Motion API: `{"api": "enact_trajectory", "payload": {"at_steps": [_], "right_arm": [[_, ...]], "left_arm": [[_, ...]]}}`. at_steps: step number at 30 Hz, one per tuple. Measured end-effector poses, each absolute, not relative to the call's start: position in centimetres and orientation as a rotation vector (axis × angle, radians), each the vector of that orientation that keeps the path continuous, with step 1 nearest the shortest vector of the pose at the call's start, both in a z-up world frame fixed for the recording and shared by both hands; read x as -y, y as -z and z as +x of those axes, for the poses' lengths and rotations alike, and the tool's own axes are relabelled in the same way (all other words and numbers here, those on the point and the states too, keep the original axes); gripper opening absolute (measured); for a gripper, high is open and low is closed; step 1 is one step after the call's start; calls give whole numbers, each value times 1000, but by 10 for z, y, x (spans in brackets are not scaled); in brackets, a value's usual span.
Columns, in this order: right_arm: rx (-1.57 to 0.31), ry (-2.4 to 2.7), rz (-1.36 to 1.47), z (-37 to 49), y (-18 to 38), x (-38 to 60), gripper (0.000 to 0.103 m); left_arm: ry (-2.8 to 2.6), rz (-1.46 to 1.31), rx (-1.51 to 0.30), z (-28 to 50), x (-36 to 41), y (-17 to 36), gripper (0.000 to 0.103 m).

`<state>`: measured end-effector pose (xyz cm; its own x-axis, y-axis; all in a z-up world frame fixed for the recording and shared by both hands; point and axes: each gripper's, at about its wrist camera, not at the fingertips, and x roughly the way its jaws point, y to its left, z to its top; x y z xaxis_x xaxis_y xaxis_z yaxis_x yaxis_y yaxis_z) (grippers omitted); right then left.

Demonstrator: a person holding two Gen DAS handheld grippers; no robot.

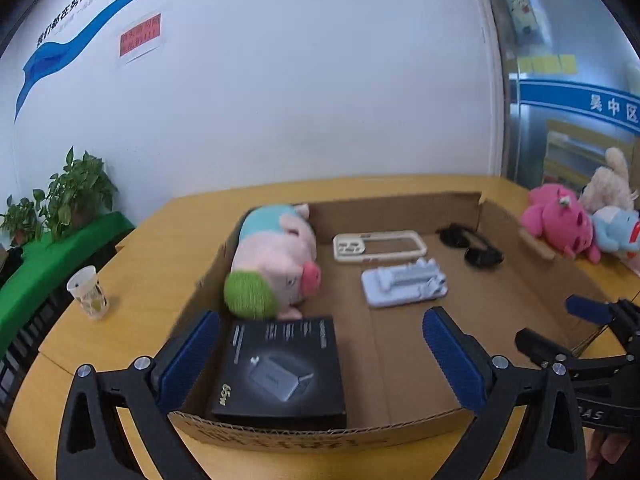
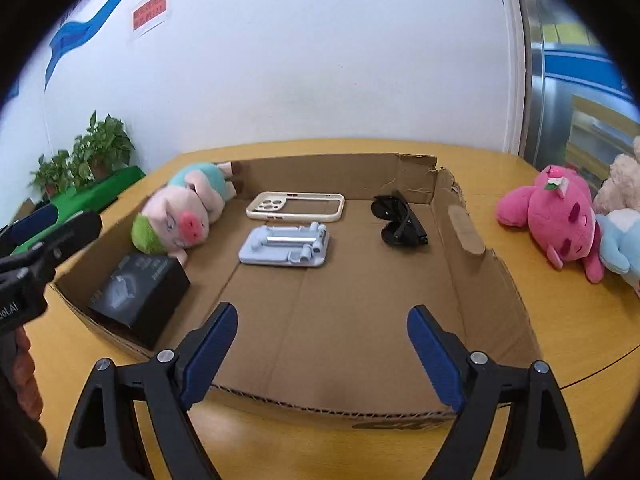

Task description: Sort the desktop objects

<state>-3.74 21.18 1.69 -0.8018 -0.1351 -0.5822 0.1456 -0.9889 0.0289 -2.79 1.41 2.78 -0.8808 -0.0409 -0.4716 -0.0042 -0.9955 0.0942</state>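
Charger box before plush pig, in carton

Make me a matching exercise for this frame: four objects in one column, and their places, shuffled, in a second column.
Objects:
1. black box
2. sunglasses
3. pink plush
4. cup

Places:
A. on the table, right of the carton
B. near left corner of the carton
C. on the table, left of the carton
D. far right part of the carton

Pairs: 1-B, 2-D, 3-A, 4-C
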Motion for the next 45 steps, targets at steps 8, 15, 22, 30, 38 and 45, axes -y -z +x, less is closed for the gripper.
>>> {"api": "enact_trajectory", "payload": {"at_steps": [8,15,22,30,38,45], "right_arm": [[-14,2920,804,-36,-4,-207,99],[-12,2958,733,-33,-2,-207,103],[-11,2955,733,-34,-2,-207,103],[-12,2955,733,-34,-2,-207,103],[-13,2955,734,-34,-2,-207,103],[-14,2956,734,-35,-2,-207,103]], "left_arm": [[3023,792,86,-36,-6,15,103],[3042,750,77,-37,-7,13,103],[3042,753,72,-37,-6,12,103],[3042,754,73,-38,-6,12,103],[3042,755,72,-38,-6,12,103],[3042,755,73,-38,-6,11,103]]}}
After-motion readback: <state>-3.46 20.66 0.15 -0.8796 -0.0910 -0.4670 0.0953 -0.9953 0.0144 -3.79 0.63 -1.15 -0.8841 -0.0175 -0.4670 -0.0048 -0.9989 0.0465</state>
